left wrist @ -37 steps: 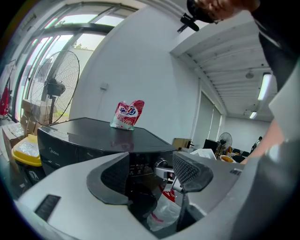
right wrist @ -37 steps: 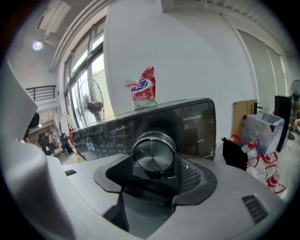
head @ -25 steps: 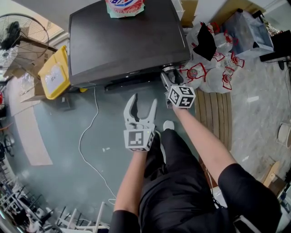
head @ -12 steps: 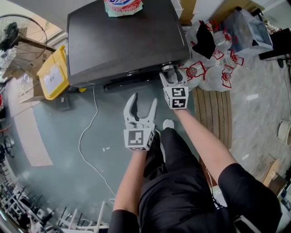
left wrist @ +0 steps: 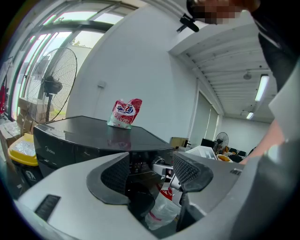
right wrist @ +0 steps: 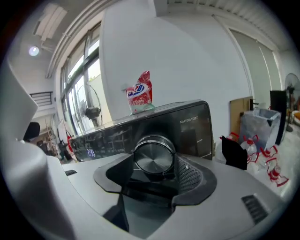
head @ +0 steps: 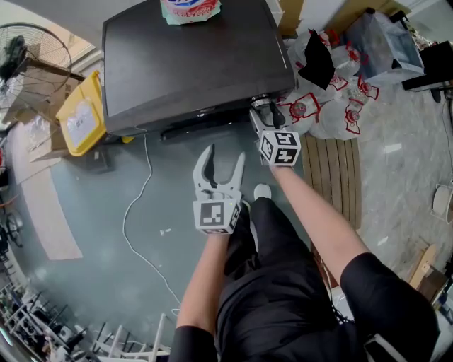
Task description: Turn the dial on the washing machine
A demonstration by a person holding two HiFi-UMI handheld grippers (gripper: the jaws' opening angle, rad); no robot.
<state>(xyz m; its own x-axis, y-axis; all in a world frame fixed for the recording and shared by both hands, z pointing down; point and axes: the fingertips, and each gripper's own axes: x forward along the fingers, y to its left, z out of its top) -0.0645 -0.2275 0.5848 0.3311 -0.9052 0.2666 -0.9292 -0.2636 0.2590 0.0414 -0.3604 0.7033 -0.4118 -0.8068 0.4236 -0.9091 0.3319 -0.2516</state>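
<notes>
A black washing machine (head: 191, 63) stands ahead of me, and its round metal dial (right wrist: 153, 157) sits at the right end of the front panel. My right gripper (head: 265, 113) reaches that corner. In the right gripper view its jaws (right wrist: 153, 172) close on the dial from both sides, pads against the rim. My left gripper (head: 223, 157) hangs over the floor a short way in front of the machine, open and empty. In the left gripper view (left wrist: 151, 171) I look between its spread jaws at the machine's front.
A red and white detergent bag (head: 190, 10) stands on the machine's lid. A yellow bin (head: 81, 113) and a fan (head: 28, 53) are at the left. A white cable (head: 138, 205) trails over the floor. Plastic bags (head: 325, 106) and wooden slats (head: 333, 177) lie at the right.
The right gripper's marker cube rolled from tilted to square-on and back to tilted while staying on the dial. The left gripper has not moved.
</notes>
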